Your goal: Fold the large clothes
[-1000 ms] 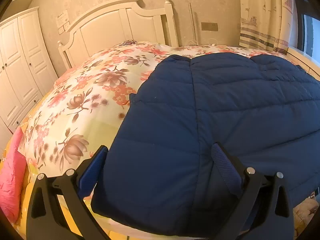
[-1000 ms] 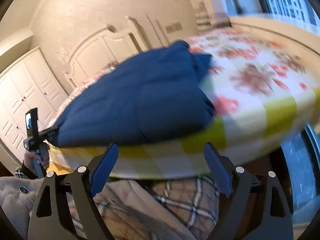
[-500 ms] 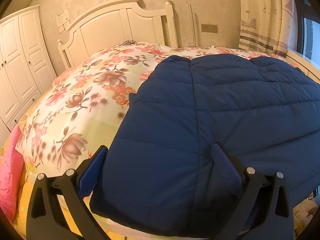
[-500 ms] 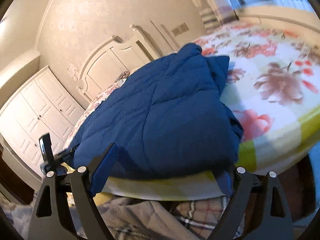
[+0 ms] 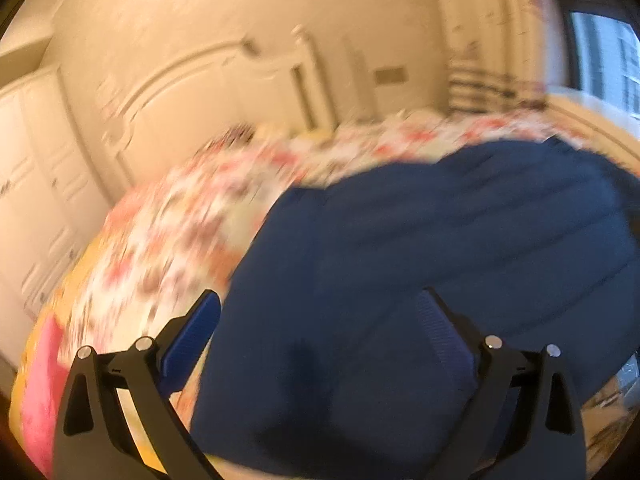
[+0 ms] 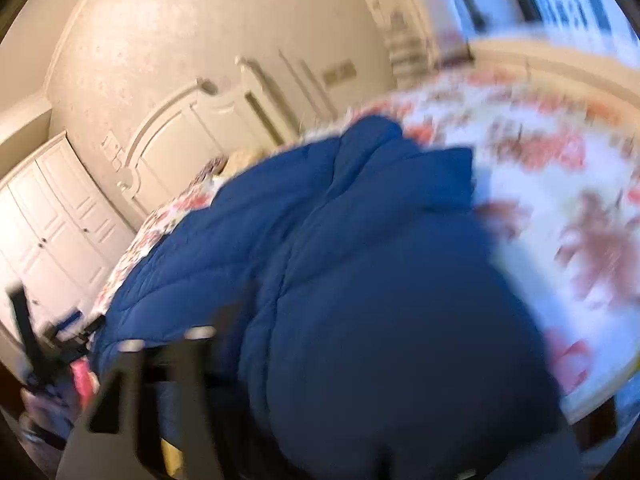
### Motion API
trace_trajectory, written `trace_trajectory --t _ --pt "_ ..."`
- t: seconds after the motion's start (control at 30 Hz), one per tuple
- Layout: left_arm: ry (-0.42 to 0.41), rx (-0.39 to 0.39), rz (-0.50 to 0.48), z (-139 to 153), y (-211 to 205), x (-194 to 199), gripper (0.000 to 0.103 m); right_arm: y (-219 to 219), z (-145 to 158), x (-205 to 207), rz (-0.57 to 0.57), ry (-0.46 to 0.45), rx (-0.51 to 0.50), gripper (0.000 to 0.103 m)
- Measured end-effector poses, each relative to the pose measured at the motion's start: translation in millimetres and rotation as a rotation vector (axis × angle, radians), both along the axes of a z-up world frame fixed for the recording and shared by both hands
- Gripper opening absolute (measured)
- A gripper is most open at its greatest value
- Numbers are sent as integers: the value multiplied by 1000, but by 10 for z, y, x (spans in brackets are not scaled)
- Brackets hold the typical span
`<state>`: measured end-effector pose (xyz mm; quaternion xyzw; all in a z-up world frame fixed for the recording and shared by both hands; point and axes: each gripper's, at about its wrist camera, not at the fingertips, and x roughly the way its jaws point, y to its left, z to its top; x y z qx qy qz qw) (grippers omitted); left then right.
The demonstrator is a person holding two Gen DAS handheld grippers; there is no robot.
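right gripper [image 6: 340,420]: its jaws have just been closing, and the near hem of the navy quilted coat [image 6: 360,280] now fills the gap between them. the left finger has come well inward. the right finger is hidden behind the fabric and the picture is blurred, so i cannot tell whether the pads already pinch the cloth.
left gripper [image 5: 320,344]: jaws stand wide, as in the earlier pictures. the coat's near-left corner lies between the fingers, but the left pad shows clear of it, so nothing is held (its view has swung and smeared since half a second ago, so this hand is on the move).
coat: lies spread flat on the bed [image 5: 168,248], over the near edge and toward the near-right corner, its far end reaching toward the headboard [image 5: 224,80].
meaning for the task: probably the start of the first fold. the right side looks to be taking its hold on the hem while the left has yet to clamp. no fold is made so far.
around: floral bedcover, white wardrobe [image 6: 60,232] to the left, pink cushion [image 5: 40,392] at the bed's near-left corner, curtain [image 5: 492,40] and window far right.
in the way: nothing lies on the coat. its puffy bulk may slip from a shallow pinch, and the hem overhangs the near edge.
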<state>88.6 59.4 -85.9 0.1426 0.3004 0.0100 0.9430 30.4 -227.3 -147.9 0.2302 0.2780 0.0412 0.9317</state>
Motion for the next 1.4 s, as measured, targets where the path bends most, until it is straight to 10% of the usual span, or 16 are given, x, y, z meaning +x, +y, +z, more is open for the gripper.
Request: trace_trajectory --t 0.37,0.53,0.63,0.73,0.9,1.0,1.2,1.3,1.4 --pt "218 136 0 -447 -968 1166 99 109 304 -148 9 -82 -125 44" --pt "162 -71 -133 -117 -600 378 97 317 564 -130 26 -137 -224 44" --pt "181 -55 -312 -232 -629 -188 100 515 779 -116 42 -195 -276 44" --pt "153 12 -293 -598 -597 -405 101 899 1050 -97 117 -268 -337 44" --pt "164 -217 -349 -341 -65 -640 98 1816 1411 -57 250 -384 -563 43" --pt "37 -285 -196 -38 744 -803 98 2466 1472 54 339 -426 -687 43" --pt "-110 -312 246 293 2196 -1067 97 4225 648 300 630 -322 -1178 43" --pt "-140 -267 238 408 2311 -1164 97 4659 -104 237 674 -359 -1467 50" --pt "-139 -213 151 506 2154 -1109 98 4652 -155 187 670 -368 -1482 54"
